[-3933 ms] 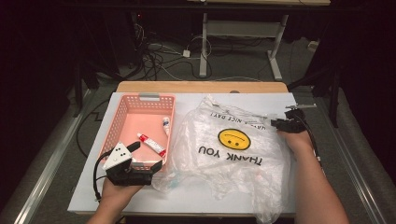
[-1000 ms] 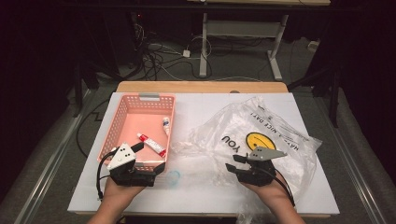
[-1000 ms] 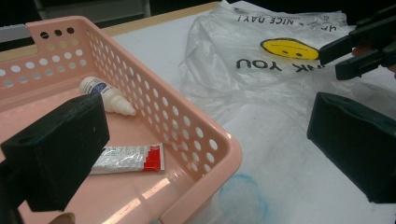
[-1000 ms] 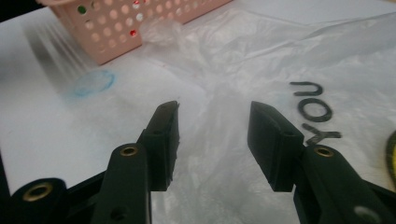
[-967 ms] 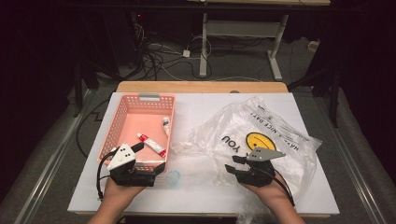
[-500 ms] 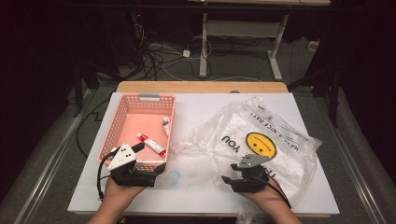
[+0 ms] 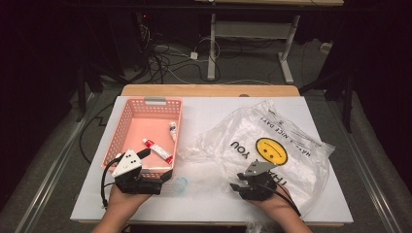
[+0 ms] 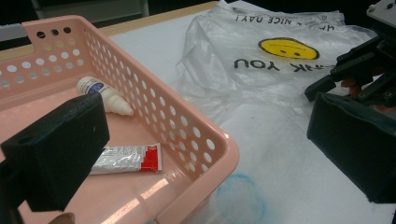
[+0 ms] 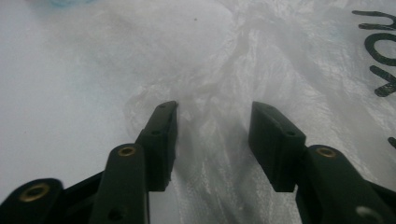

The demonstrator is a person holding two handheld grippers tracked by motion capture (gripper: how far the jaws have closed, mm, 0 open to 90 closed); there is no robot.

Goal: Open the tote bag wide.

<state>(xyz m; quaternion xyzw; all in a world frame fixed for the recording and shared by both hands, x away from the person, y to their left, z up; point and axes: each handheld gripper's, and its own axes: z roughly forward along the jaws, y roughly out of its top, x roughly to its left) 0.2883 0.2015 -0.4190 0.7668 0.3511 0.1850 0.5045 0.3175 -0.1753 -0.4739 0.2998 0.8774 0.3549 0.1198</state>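
Right now the white table (image 7: 204,111) holds a pink basket (image 7: 127,121) at left and a crumpled clear plastic bag (image 7: 272,145) with a yellow smiley and "THANK YOU" print at right. Left gripper (image 7: 158,175) sits at the basket's near right corner, held by the left hand (image 7: 124,204); in the left gripper view its jaws are wide apart, one black pad (image 8: 58,151) over the basket interior, the other pad (image 8: 355,149) outside it above the table, nothing between them but the basket wall. Inside the basket: a small white dropper bottle (image 8: 103,95) lying on its side and a red-and-white tube (image 8: 125,158) lying flat, near each other, not touching. A small bluish clear round thing (image 7: 180,184) lies on the table just beside the basket's near corner; cannot tell what it is. Right gripper (image 7: 236,185) is low over the near edge of the bag, held by the right hand (image 7: 277,206). In the right gripper view its jaws stand apart with a ridge of crumpled bag plastic (image 9: 212,121) between them, not clamped; whether the pads touch the film, cannot tell. Beyond the table, dark floor with cables (image 7: 165,58) and white desk legs (image 7: 252,34).
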